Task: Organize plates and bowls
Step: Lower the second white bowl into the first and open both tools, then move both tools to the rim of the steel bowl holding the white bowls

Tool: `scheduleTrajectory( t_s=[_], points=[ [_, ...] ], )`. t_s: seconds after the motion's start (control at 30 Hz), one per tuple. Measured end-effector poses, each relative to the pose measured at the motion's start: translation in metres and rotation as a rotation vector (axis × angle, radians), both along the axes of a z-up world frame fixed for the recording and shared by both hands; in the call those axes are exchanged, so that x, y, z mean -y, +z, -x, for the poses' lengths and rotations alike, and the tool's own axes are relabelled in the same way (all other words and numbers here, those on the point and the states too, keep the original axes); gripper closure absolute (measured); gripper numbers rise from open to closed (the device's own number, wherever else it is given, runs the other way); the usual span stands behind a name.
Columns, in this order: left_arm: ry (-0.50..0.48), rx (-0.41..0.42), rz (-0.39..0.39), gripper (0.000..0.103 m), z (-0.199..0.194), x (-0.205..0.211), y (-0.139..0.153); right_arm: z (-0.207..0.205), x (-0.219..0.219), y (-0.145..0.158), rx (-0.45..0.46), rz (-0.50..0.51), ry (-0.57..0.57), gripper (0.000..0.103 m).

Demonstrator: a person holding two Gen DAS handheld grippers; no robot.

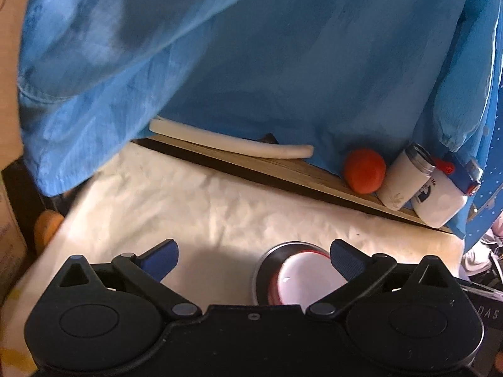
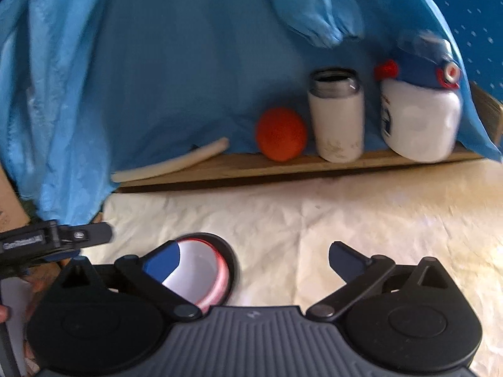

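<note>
Bowls point(image 1: 295, 278) stacked on cream cloth point(image 1: 188, 201), left claw point(image 1: 254, 259) and right claw point(image 2: 254, 262) both wide, empty, angled downward

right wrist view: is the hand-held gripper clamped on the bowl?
No: the right hand-held gripper stands wide open, and the white bowl sits nested in the metal dish, behind one finger with nothing pressing on it.

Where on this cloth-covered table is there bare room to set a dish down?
The wrinkled cream cloth lies bare between the stacked bowls and the wooden ledge. The ledge's right end is crowded: orange ball, white jar, white bottle.
</note>
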State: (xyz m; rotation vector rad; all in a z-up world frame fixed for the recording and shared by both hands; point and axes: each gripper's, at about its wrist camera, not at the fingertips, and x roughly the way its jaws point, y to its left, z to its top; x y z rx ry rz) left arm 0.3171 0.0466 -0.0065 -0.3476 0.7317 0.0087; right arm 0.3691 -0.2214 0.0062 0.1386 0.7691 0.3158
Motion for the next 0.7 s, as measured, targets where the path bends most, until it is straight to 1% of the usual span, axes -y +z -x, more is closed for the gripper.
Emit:
scheduleTrajectory(
  t_s=[0.13, 0.33, 0.53, 0.7],
  points=[
    [0.012, -0.023, 0.007, 0.001, 0.003, -0.008, -0.008, 0.000, 0.003, -0.005, -0.004, 0.049, -0.024, 0.000],
    [0.056, -0.068, -0.023, 0.001, 0.008, -0.015, -0.023, -0.001, 0.004, -0.014, -0.031, 0.095, -0.050, 0.000],
    [0.063, -0.108, -0.041, 0.001, 0.011, -0.016, -0.033, -0.002, 0.000, -0.023, -0.065, 0.119, -0.049, 0.000],
    [0.049, -0.145, -0.046, 0.001, 0.010, -0.014, -0.039, -0.006, 0.000, -0.030, -0.102, 0.127, -0.063, 0.000]
  ],
)
